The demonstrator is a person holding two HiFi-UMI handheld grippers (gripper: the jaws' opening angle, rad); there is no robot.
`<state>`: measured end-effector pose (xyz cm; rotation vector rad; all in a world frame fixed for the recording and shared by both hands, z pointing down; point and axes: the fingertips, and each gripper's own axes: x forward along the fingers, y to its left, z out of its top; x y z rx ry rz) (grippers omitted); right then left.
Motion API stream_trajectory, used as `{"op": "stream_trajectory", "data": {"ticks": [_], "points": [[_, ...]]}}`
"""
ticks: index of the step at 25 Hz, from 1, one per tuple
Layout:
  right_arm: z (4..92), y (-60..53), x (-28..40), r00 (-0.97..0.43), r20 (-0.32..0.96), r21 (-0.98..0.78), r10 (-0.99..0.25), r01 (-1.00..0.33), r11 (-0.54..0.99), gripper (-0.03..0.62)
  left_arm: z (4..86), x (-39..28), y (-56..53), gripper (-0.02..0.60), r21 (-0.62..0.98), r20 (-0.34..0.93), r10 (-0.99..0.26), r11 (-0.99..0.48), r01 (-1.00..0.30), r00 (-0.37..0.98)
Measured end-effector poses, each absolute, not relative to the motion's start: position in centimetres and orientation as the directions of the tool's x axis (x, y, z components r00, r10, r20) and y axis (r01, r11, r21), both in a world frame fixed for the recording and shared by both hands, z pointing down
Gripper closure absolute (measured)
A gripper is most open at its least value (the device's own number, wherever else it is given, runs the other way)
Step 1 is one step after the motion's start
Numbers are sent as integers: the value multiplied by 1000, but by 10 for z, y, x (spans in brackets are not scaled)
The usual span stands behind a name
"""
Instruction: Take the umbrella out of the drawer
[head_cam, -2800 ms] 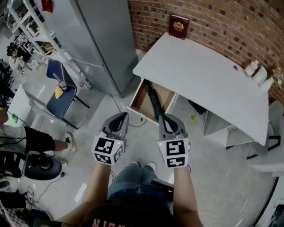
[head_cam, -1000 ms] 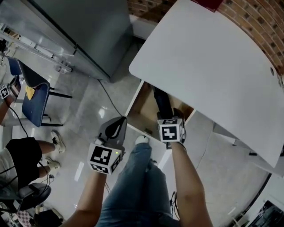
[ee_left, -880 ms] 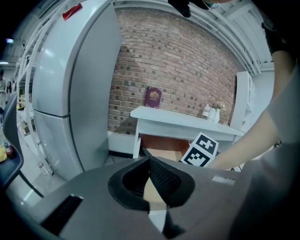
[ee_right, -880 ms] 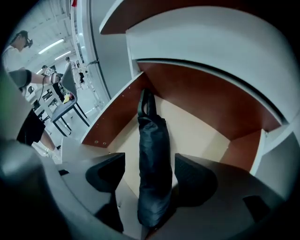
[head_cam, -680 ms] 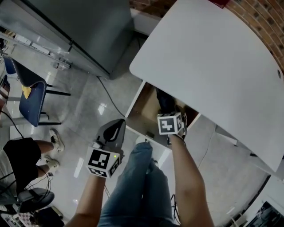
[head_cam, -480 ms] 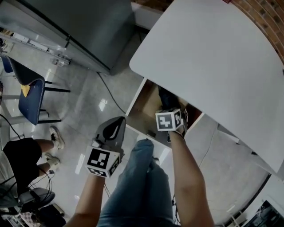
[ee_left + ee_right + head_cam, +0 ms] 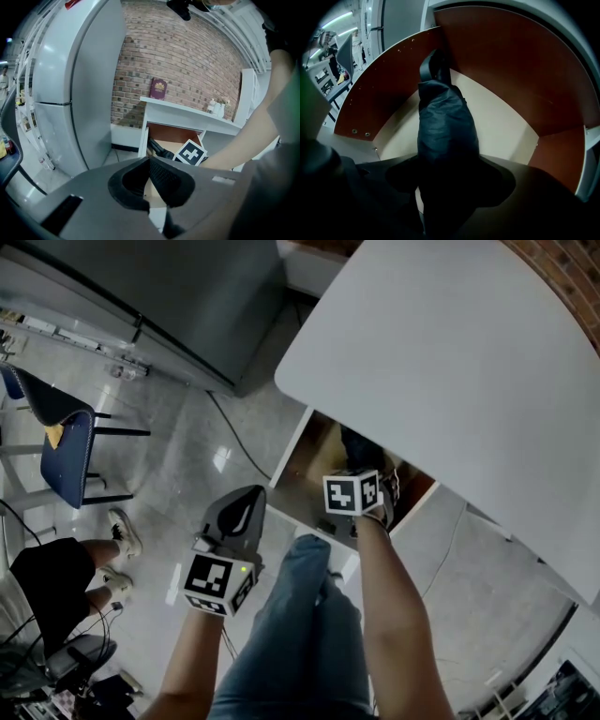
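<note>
Your right claw (image 7: pixel 449 206) grips the folded black umbrella (image 7: pixel 444 126), which lies straight ahead in the drawer (image 7: pixel 506 122). Your left claw (image 7: pixel 150 185) is closed and empty. The umbrella is probably light and stiff-cored with a slippery sleeve, so hold it mid-body.

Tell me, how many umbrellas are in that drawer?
1. A black folded umbrella lies in the open drawer, between the jaws of the right gripper. Part of the drawer floor is hidden behind that gripper, so another could be missed.
</note>
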<state>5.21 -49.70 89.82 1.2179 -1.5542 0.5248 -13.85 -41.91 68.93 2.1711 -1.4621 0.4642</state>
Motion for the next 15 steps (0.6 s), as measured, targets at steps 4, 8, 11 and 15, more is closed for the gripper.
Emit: {"op": "stream_trajectory", "data": {"ticks": [4,8,11,15], "points": [[897,-496,54,63,903,246,-425,-887,391,316,692,-141,-417,584,196,544,-752,-316,-928,372],[894,-495,54,60,911,232,-408,-892,387,341,693,-144,-413,584,203,541,-755,-311,-929,371],[889,-494,53,50,917,216,-396,-897,386,342,688,-144,-410,584,194,522,-769,-313,-930,368],[880,-491,47,26,922,187,-385,-903,386,342,684,-146,-398,584,196,525,-774,-294,-935,353]]}}
